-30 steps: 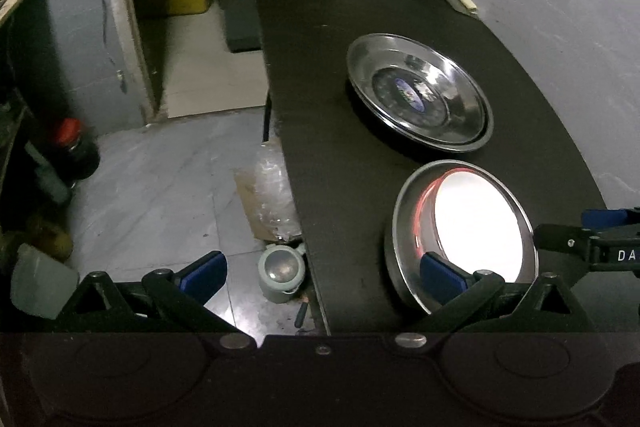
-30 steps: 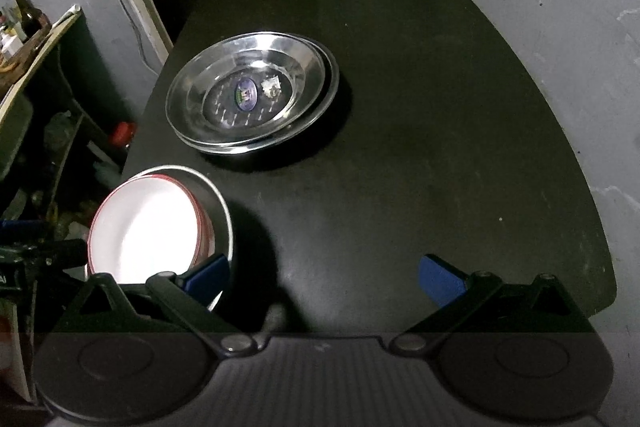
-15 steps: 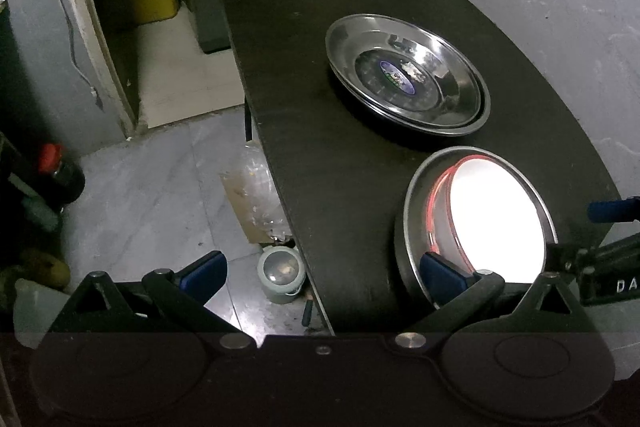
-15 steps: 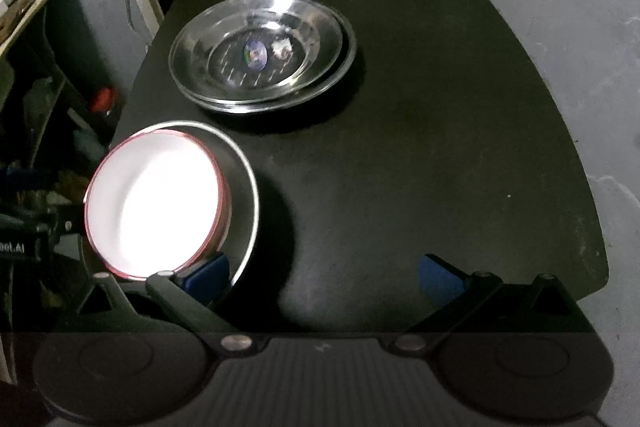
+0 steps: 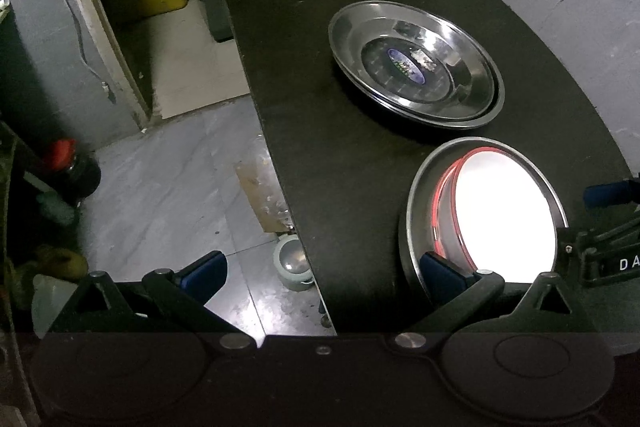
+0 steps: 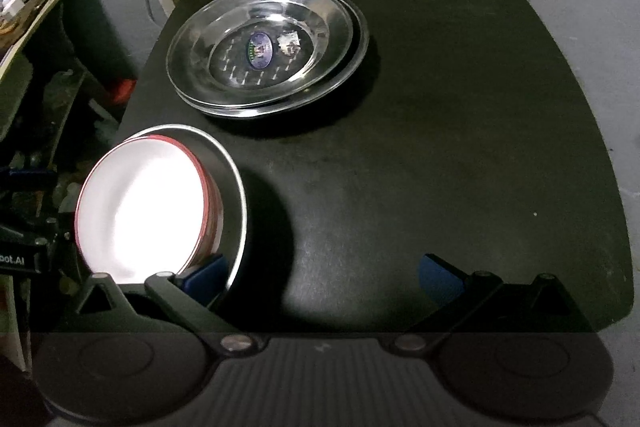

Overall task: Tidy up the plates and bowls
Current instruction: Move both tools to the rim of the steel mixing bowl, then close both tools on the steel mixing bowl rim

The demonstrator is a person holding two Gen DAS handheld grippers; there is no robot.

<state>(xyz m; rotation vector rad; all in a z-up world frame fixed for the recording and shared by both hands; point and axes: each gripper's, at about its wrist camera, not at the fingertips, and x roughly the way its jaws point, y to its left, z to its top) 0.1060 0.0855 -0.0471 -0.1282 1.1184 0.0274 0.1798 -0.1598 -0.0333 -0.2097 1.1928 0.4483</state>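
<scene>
Black table against grey wall, tiled floor to its left. Steel plates stacked mid-table, sticker in the top one. White bowl, red rim, sits inside steel bowl at near-left edge. Left gripper spread wide, nothing held, right finger at the steel bowl's rim. Right gripper also wide open, left finger by the bowls.

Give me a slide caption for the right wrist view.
Open right gripper beside white red-rimmed bowl nested in steel bowl, stacked steel plates beyond.
</scene>
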